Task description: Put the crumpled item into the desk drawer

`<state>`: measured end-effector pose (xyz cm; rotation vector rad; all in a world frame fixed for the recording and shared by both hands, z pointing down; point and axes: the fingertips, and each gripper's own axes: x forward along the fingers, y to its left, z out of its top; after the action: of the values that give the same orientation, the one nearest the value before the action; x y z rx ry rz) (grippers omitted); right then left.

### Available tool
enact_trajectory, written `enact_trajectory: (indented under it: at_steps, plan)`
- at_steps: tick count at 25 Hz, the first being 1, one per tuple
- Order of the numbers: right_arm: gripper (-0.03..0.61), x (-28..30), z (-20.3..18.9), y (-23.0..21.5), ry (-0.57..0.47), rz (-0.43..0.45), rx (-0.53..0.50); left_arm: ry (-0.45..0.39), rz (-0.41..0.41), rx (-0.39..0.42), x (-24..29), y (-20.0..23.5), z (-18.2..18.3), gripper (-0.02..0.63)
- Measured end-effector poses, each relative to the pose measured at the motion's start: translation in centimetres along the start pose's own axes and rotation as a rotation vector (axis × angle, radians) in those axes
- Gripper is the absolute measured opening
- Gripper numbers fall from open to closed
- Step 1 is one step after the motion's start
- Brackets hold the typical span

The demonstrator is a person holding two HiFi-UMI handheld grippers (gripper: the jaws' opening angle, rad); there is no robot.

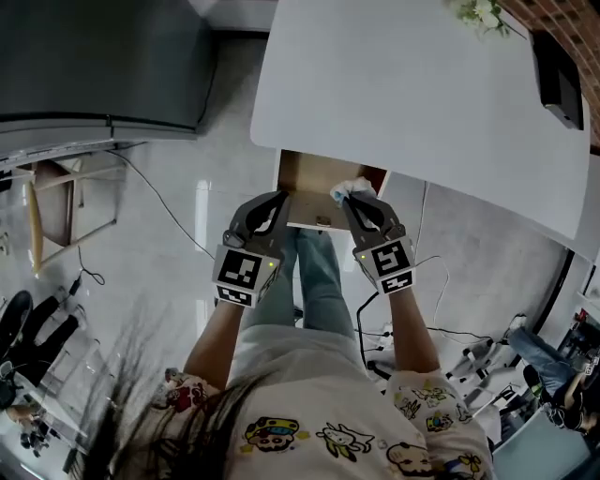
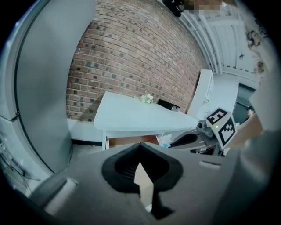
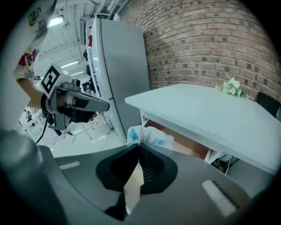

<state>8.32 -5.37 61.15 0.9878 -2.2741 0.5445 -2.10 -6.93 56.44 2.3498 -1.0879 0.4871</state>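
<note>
The desk drawer [image 1: 314,187] stands pulled out under the white desk top [image 1: 412,103], its wooden inside showing. My right gripper [image 1: 355,199] is shut on the crumpled white and blue plastic item [image 1: 351,189], held over the drawer's right part. In the right gripper view the crumpled item [image 3: 147,136] bulges out just past the closed tips of my right gripper [image 3: 138,145], in front of the open drawer [image 3: 184,143]. My left gripper [image 1: 279,200] is shut with nothing in it, at the drawer's left front corner. In its own view the left gripper [image 2: 140,146] points at the drawer [image 2: 131,141].
A tall grey fridge [image 1: 103,66] stands to the left. On the desk are a small flower bunch [image 1: 483,13] and a black object [image 1: 558,80] by the brick wall. Cables [image 1: 169,211] trail over the glossy floor. The person's legs [image 1: 314,272] are below the drawer.
</note>
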Motion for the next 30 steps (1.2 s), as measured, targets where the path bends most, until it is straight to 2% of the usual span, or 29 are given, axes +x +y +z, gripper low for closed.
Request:
enact_trajectory:
  at_steps: [8,16,22,30]
  plan:
    - [0.015,5.6,-5.2,-0.7,0.096,0.047,-0.045,0.055,-0.008,-0.013,3.5,1.1,-6.0,-0.002]
    - [0.017,8.8,-8.7,-0.3,0.208,0.113,-0.12,0.118,-0.064,0.037,5.4,-0.1,-9.5,-0.002]
    - [0.017,10.7,-10.0,0.6,0.285,0.171,-0.204,0.147,-0.033,0.012,5.6,1.1,-11.2,-0.002]
    - [0.017,13.6,-13.0,0.7,0.378,0.225,-0.234,0.181,-0.014,-0.007,6.5,2.1,-13.6,-0.002]
